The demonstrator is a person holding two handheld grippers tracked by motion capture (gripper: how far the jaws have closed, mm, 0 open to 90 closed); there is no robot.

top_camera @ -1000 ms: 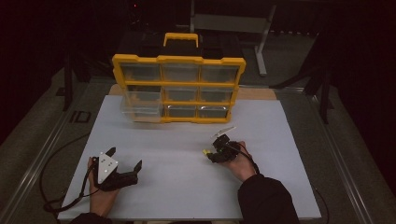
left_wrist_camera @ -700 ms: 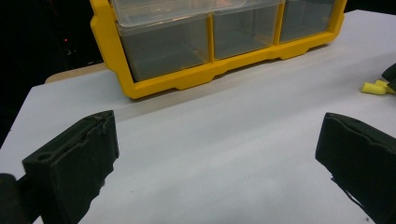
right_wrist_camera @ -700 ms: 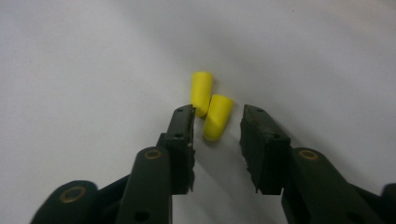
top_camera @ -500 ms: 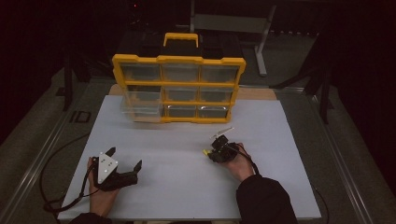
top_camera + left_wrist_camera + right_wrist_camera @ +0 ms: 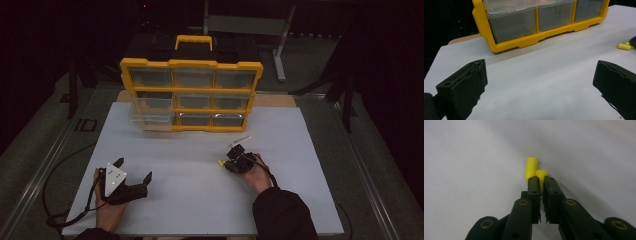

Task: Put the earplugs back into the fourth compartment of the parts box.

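The right gripper (image 5: 541, 179) has just been closing and now pinches a yellow plug (image 5: 541, 175), with a second plug (image 5: 531, 167) just beside it, on the white sheet (image 5: 200, 200) right of centre. The left gripper (image 5: 132, 172) rests near left, jaws wide apart.

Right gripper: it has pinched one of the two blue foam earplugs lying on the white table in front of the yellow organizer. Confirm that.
Wrong on the colour. The earplugs are yellow, not blue, as the right gripper view shows. The rest holds: the right gripper has just been closing, with one earplug between its jaws, on the white table in front of the yellow organizer.
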